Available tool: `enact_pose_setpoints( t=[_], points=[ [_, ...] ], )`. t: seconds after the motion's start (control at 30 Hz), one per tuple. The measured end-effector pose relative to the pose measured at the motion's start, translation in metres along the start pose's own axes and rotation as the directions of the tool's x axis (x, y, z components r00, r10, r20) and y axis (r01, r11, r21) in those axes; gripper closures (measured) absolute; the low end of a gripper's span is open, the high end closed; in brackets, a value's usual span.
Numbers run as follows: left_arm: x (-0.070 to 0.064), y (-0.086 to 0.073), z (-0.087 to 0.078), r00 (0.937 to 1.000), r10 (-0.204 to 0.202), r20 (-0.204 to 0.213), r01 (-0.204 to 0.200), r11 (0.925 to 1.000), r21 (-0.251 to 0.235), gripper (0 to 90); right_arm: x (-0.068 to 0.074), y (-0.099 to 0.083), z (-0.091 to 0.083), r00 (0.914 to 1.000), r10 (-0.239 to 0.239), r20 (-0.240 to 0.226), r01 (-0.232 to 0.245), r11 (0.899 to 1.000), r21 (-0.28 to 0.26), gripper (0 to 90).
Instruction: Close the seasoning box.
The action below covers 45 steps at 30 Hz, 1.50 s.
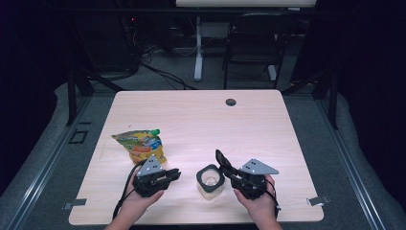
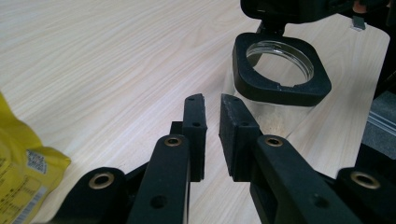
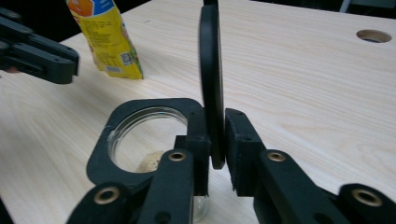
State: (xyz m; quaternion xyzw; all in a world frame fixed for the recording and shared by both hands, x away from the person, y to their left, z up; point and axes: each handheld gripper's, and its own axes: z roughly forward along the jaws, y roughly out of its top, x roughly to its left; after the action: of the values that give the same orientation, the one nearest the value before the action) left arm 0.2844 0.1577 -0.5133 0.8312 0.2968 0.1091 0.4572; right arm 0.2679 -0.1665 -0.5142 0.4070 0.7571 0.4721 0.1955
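A small clear jar with a black square collar stands near the table's front edge, a little pale residue at its bottom. Its black flip lid stands upright, and my right gripper is shut on the lid's lower edge, just right of the jar. In the high view that right gripper and the lid sit at the jar's right side. My left gripper is shut with nothing between its jaws, a short way left of the jar, and appears in the high view.
A yellow snack pouch with a green cap lies left of centre, just behind the left gripper; it also appears beside the jaws and far off. A cable hole is at the table's back. A chair stands beyond.
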Motion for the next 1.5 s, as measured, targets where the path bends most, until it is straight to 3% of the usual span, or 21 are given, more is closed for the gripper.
enact_pose_setpoints(
  t=[0.27, 0.63, 0.77, 0.87, 1.03, 1.27, 1.4, 1.5],
  points=[
    [0.004, -0.009, -0.011, 0.999, -0.03, -0.034, 0.03, 0.9995, -0.006, 80.6, -0.004, 0.006, 0.012, 0.9974, 0.002, -0.072, -0.001, 1.0, 0.007, 84.8],
    [0.004, -0.019, -0.018, 0.9975, -0.045, -0.054, 0.045, 0.999, 0.005, 80.2, -0.003, 0.015, 0.031, 0.9826, -0.018, -0.185, 0.021, 1.0, 0.01, 85.1],
    [0.003, -0.023, -0.015, 0.9975, -0.052, -0.049, 0.053, 0.9984, 0.02, 79.7, -0.005, 0.017, 0.037, 0.9851, -0.011, -0.171, 0.011, 1.0, -0.001, 84.3],
    [0.002, -0.025, -0.011, 0.9981, -0.047, -0.041, 0.048, 0.9983, 0.032, 79.7, -0.007, 0.017, 0.037, 0.9888, 0.004, -0.149, -0.004, 1.0, -0.005, 76.2],
    [-0.002, -0.024, -0.003, 0.999, -0.038, -0.024, 0.039, 0.9986, 0.036, 78.8, -0.005, 0.013, 0.03, 0.9923, 0.013, -0.124, -0.013, 1.0, 0.0, 74.1],
    [-0.005, -0.024, 0.012, 0.9996, -0.023, 0.013, 0.022, 0.9973, 0.069, 77.6, -0.004, 0.008, 0.02, 0.9916, 0.036, -0.124, -0.032, 0.999, 0.03, 85.5],
    [-0.007, -0.025, 0.017, 0.9992, -0.013, 0.036, 0.01, 0.9965, 0.083, 77.3, -0.003, 0.01, 0.02, 0.9933, 0.014, -0.115, -0.01, 0.999, 0.039, 85.8],
    [-0.01, -0.025, 0.022, 0.9985, -0.016, 0.053, 0.012, 0.9961, 0.088, 77.1, -0.005, 0.011, 0.023, 0.9937, 0.025, -0.109, -0.021, 0.999, 0.037, 85.9]
  ],
)
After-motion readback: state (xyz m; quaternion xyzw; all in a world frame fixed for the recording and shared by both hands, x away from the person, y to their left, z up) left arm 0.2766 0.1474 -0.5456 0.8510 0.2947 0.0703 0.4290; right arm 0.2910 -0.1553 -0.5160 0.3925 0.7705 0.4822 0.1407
